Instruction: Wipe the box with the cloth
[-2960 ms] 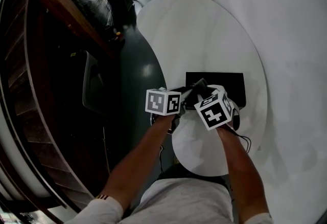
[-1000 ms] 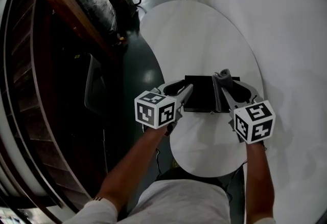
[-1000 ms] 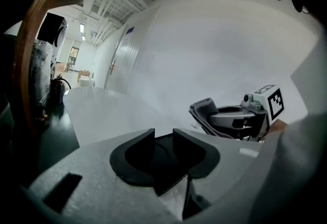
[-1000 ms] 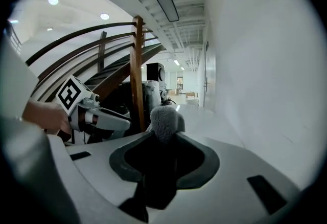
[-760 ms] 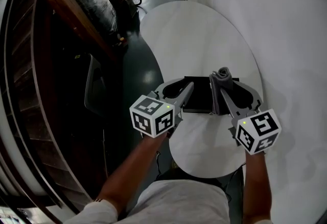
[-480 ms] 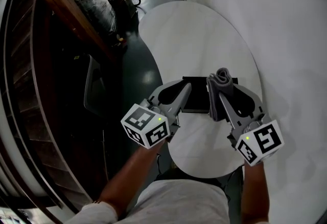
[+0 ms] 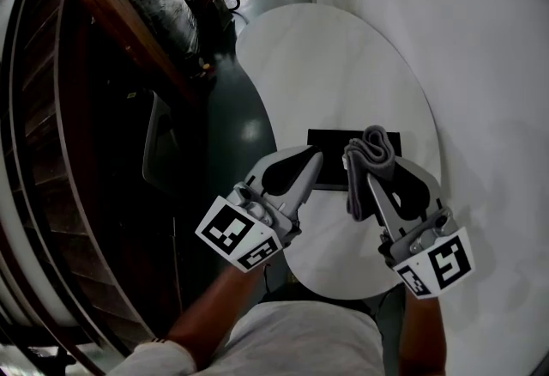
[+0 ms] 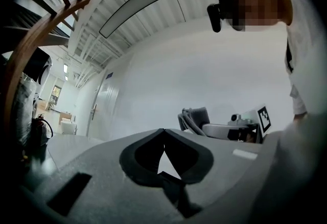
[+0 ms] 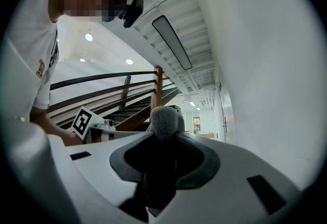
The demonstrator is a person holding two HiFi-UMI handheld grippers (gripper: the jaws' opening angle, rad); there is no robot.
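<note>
We saw the black box (image 7: 336,141) lying flat on the round white table (image 7: 326,57), straight ahead of the person at 12 o'clock and a little toward the 4 o'clock side of the table top. The left gripper (image 7: 315,160) stood at 7 o'clock from the box, and its tip overlapped the box's near left corner in the head view. In its own view the left gripper (image 8: 163,131) had its jaws brought fully together, with nothing between them, only pale wall beyond the tip.

The right gripper (image 7: 364,175) stood at 5 o'clock from the box. Its jaws were pressed on the grey cloth (image 7: 371,149), which rose folded above the tips and covered the 3 o'clock part of the box in the head view. In the right gripper view the cloth (image 9: 166,118) filled the gap of the right gripper (image 9: 164,140) and stuck out past it. We could not tell whether the cloth touched the box.

A wooden handrail (image 7: 103,14) ran at 10 o'clock, well apart from the table.
</note>
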